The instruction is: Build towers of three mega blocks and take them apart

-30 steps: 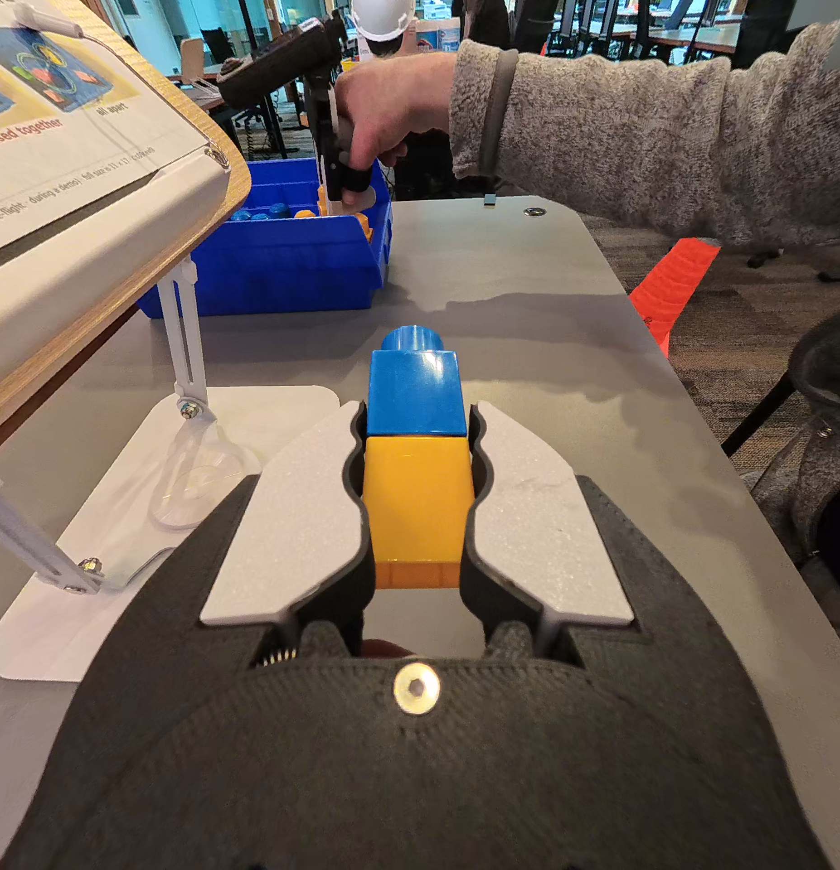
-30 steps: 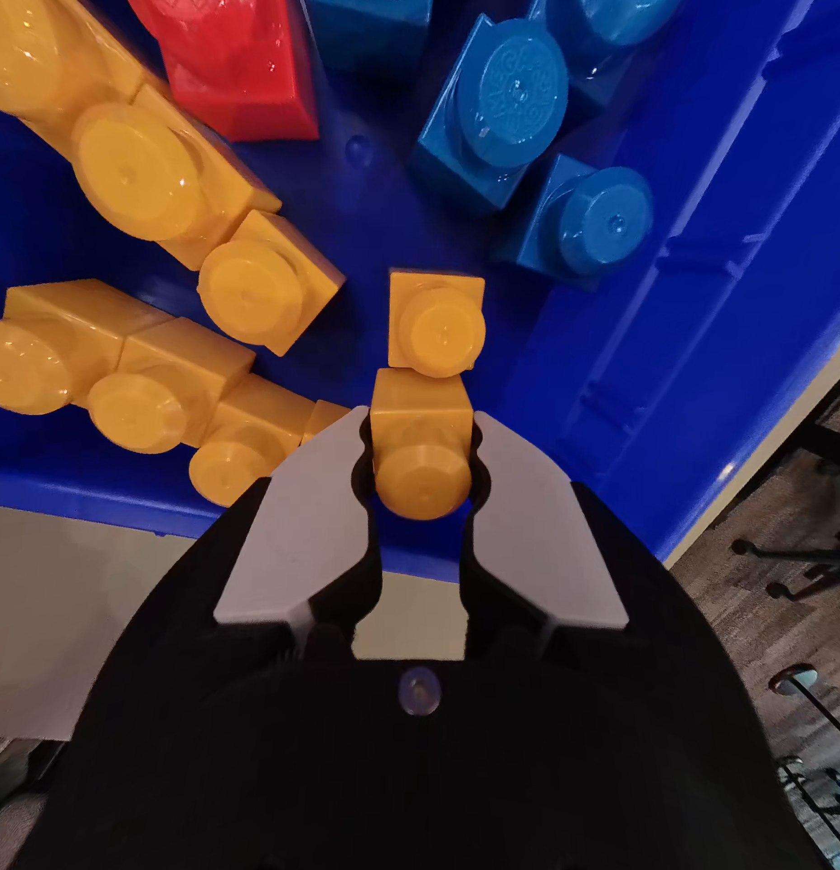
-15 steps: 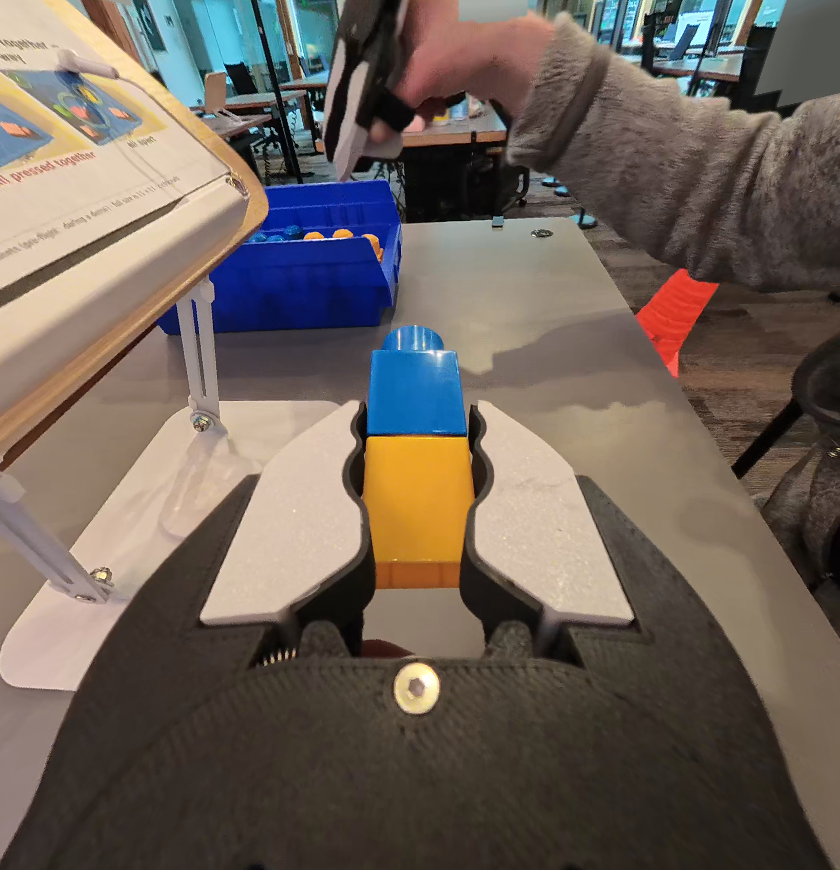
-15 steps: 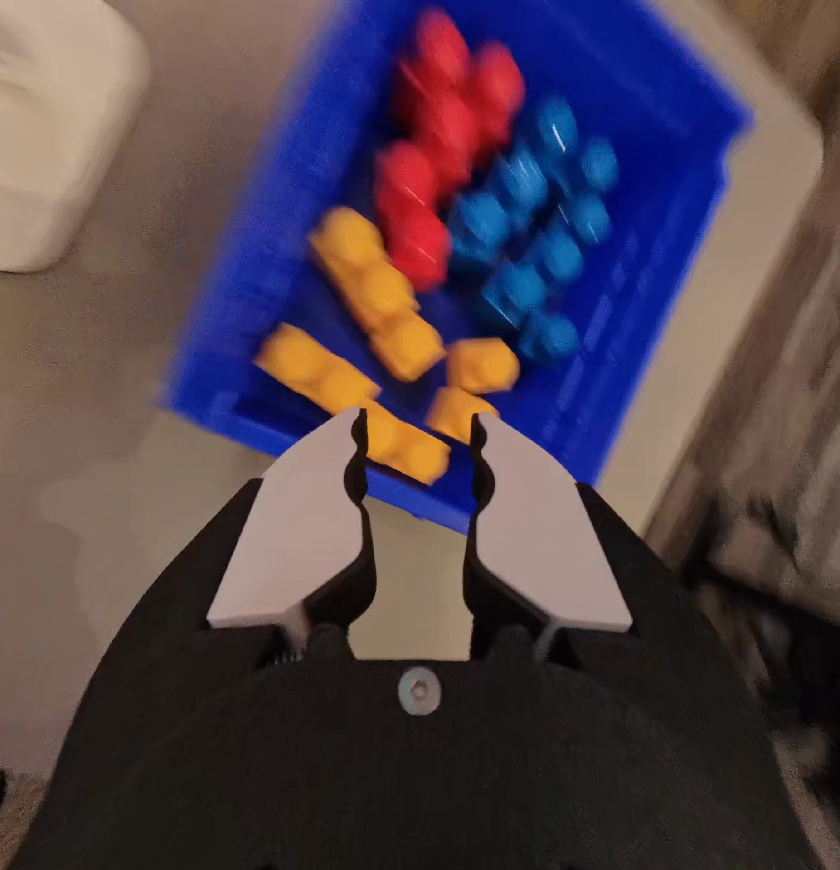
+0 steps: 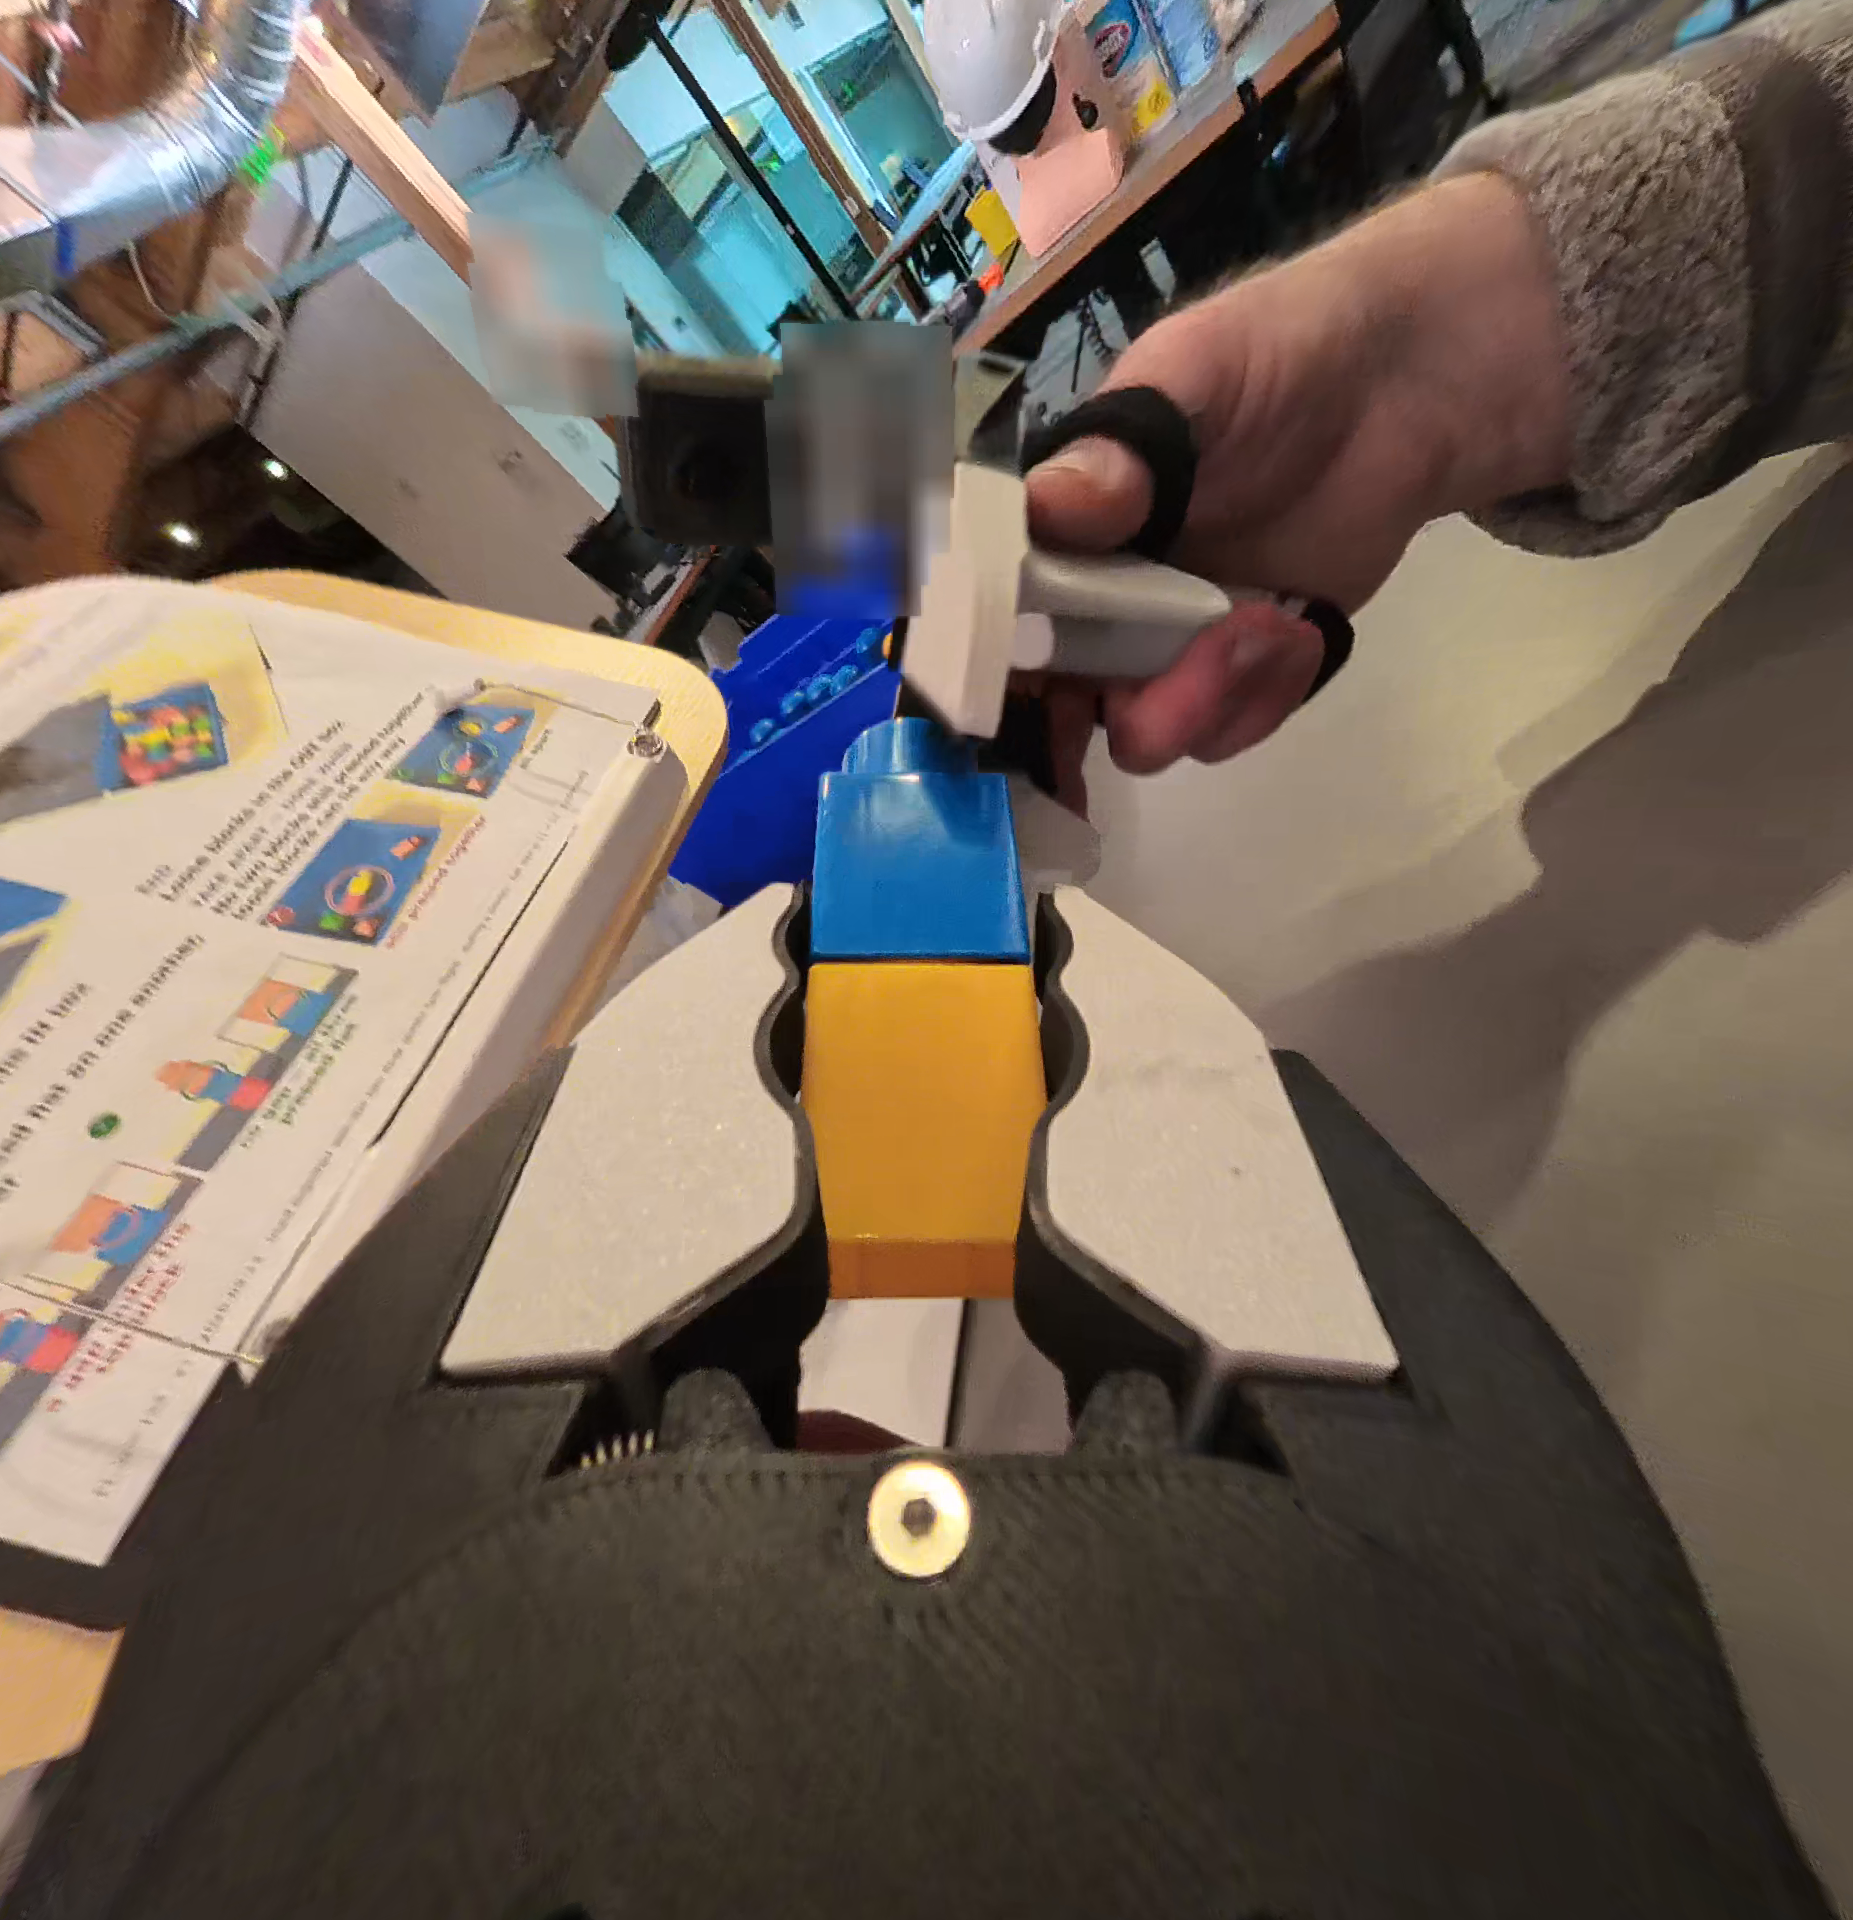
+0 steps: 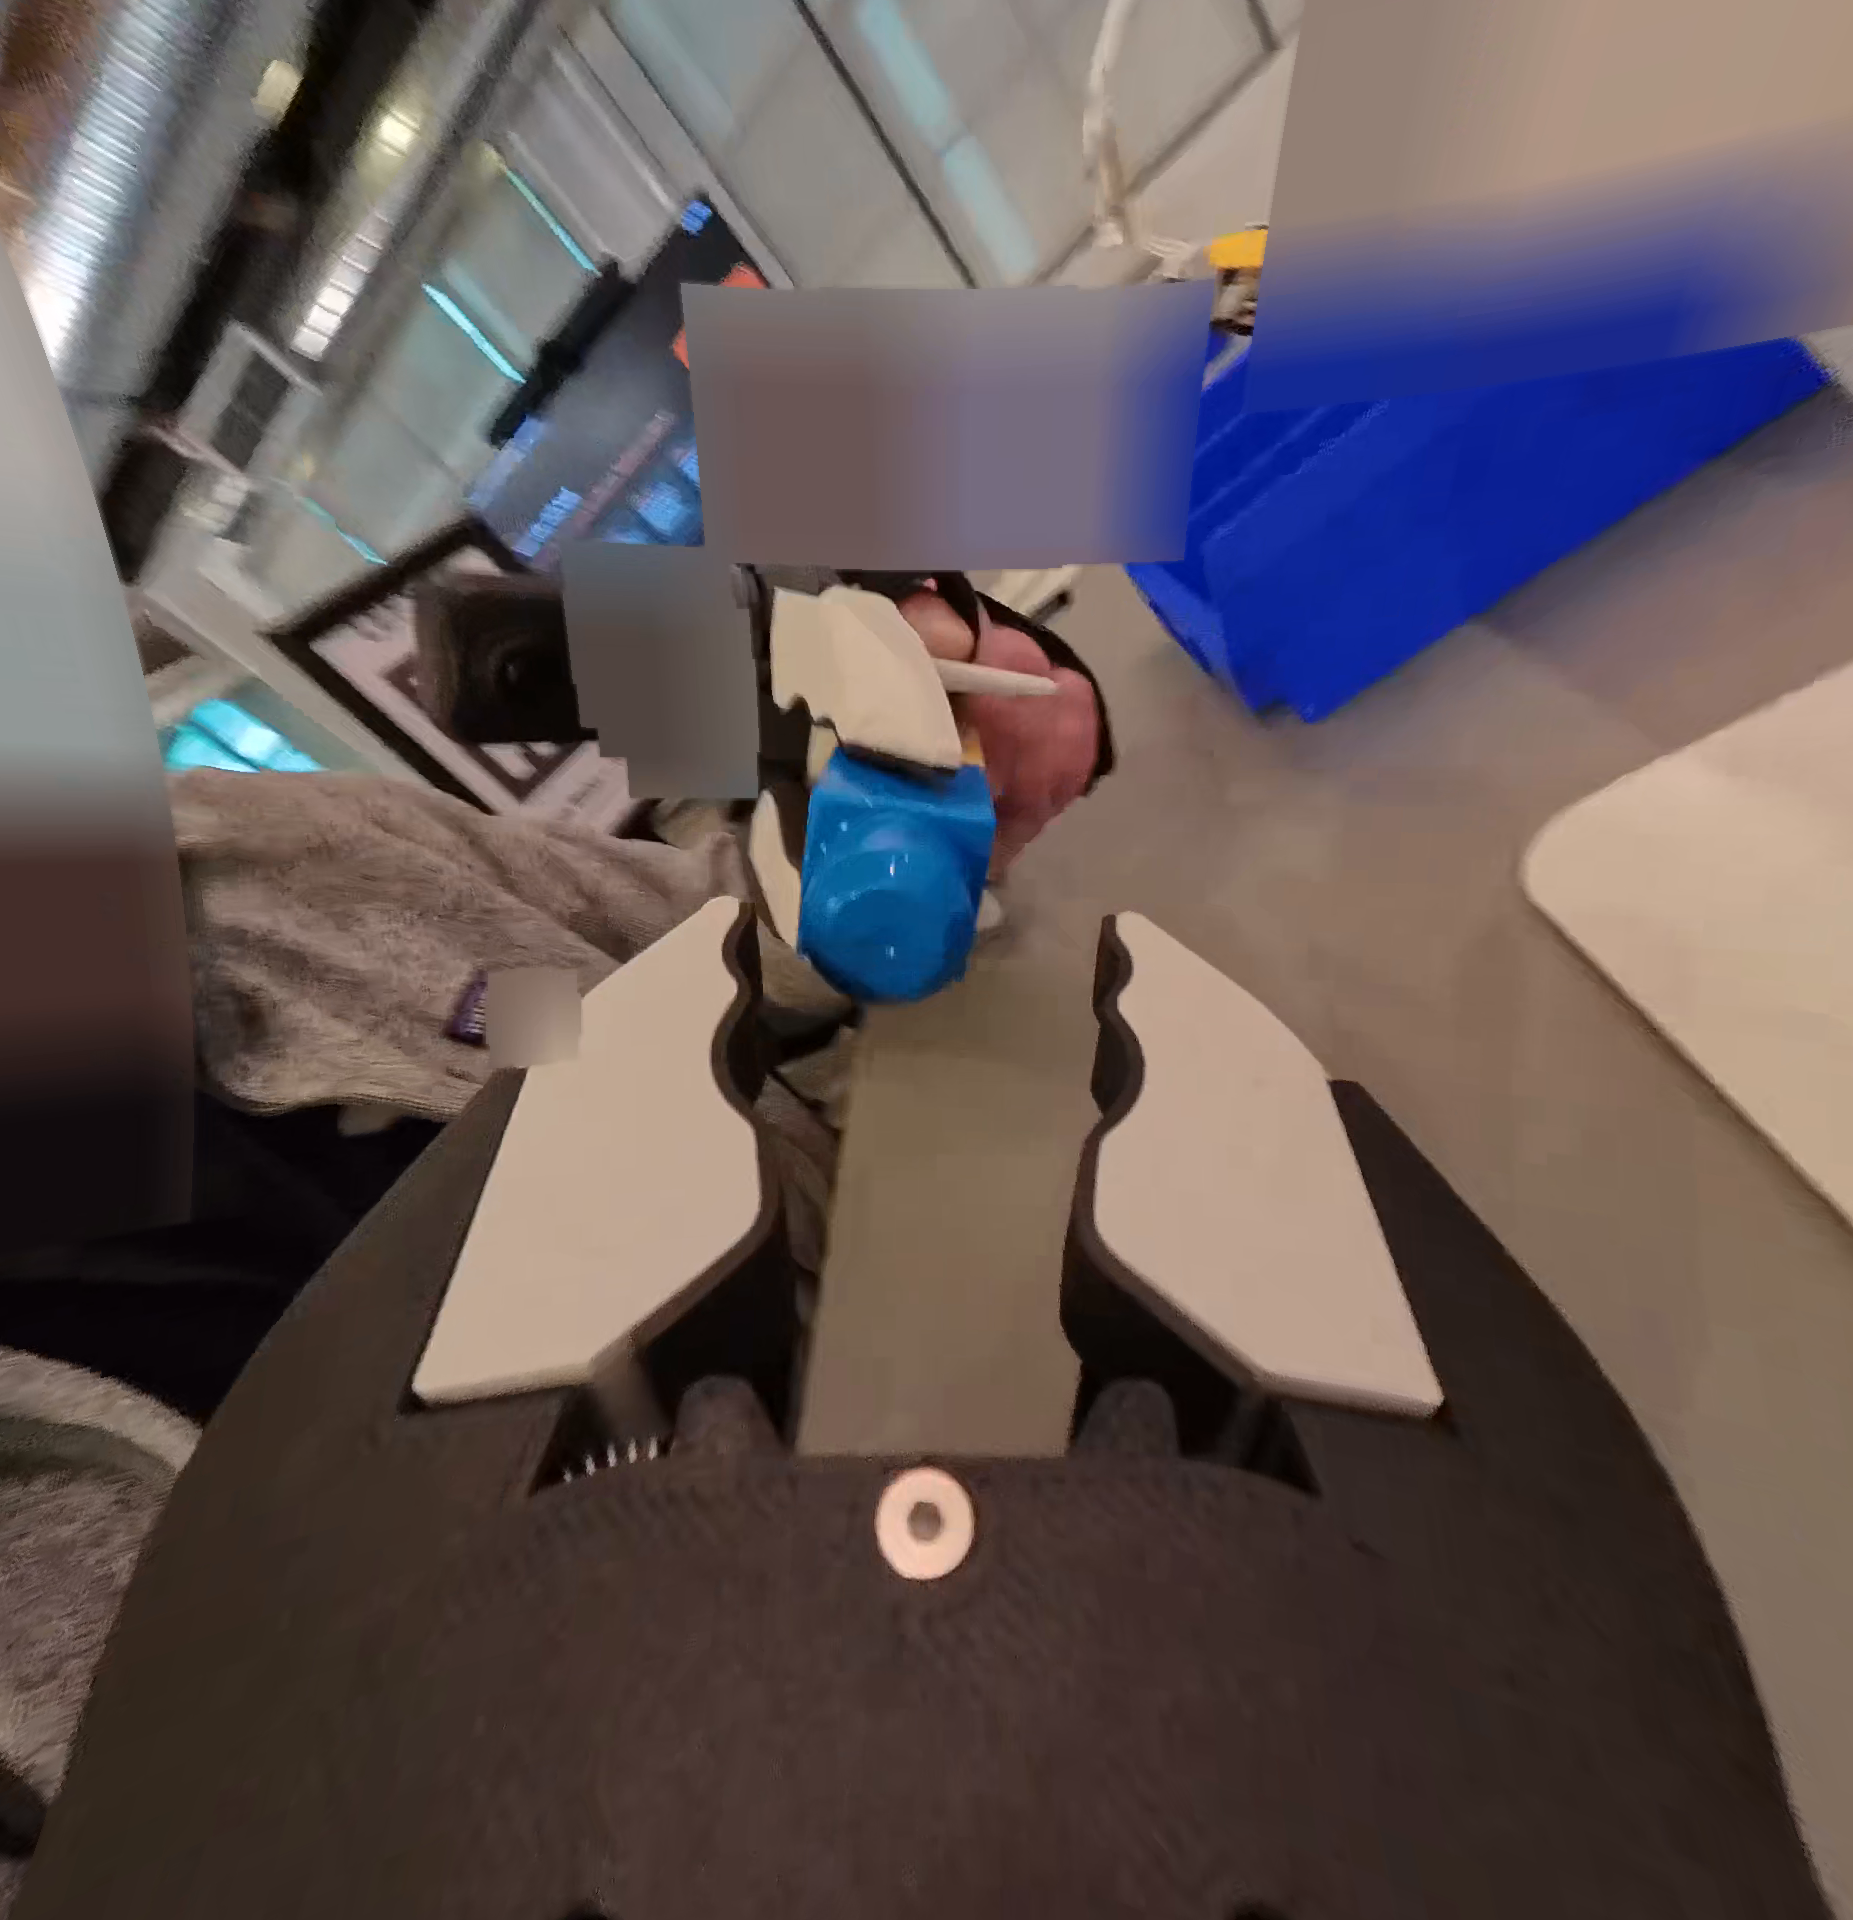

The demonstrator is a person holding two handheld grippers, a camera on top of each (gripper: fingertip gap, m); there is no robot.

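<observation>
The left tongs (image 5: 917,935) are clamped on a glossy plastic stack: a square yellow block (image 5: 917,1101) with a blue block (image 5: 917,862) pressed on top, its round stud pointing away. The right tongs (image 6: 922,956) stand wide apart, bare, just before that blue stud. An instruction sheet (image 5: 226,935) with printed pictures and blurred writing rests on a wooden stand. A blue plastic bin (image 5: 766,748) sits behind on the smooth grey table (image 5: 1524,1039).
</observation>
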